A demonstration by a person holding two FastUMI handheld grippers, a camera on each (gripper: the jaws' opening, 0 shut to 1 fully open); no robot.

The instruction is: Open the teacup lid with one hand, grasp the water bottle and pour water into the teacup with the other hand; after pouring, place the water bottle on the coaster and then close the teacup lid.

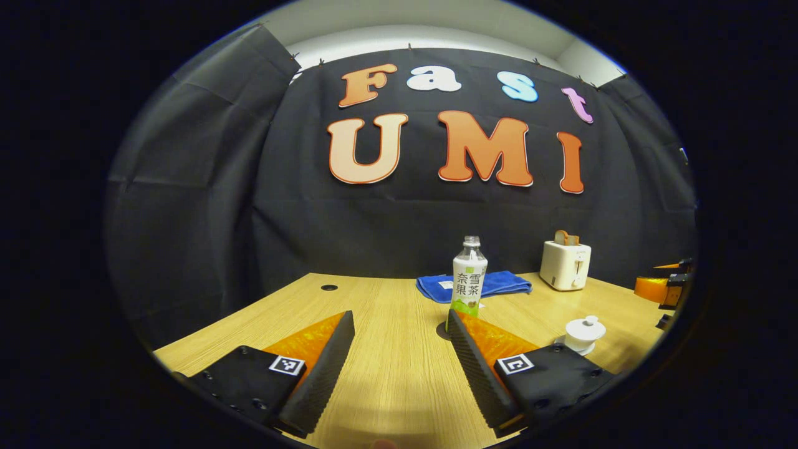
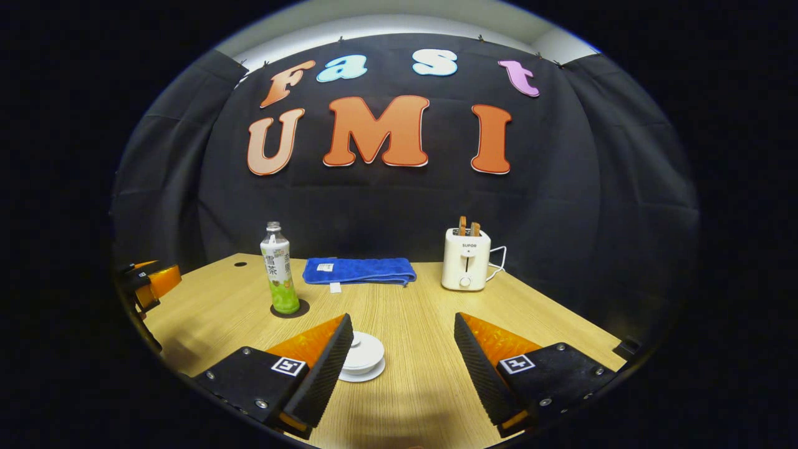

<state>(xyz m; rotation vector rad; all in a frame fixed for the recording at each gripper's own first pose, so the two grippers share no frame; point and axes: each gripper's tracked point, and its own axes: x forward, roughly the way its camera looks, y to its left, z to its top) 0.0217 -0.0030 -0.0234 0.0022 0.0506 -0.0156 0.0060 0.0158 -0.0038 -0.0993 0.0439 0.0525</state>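
The water bottle (image 1: pixel 469 274) (image 2: pixel 278 268), clear with a white and green label, stands upright on a dark round coaster (image 1: pixel 441 331) (image 2: pixel 290 309). In the left gripper view the white teacup (image 1: pixel 585 335) has its knobbed lid on and sits on a saucer to the right of the bottle. My left gripper (image 1: pixel 399 315) is open above the table, short of the bottle. My right gripper (image 2: pixel 402 318) is open too. The teacup (image 2: pixel 366 355) lies just ahead of it, partly hidden behind its left finger. Neither gripper touches anything.
A folded blue towel (image 1: pixel 492 284) (image 2: pixel 358 271) lies at the back of the wooden table (image 1: pixel 386 374) (image 2: pixel 411 299). A white toaster (image 1: pixel 565 263) (image 2: pixel 466 259) with toast in it stands beside the towel. The right gripper (image 1: pixel 664 288) and the left gripper (image 2: pixel 149 280) each appear at a view's edge.
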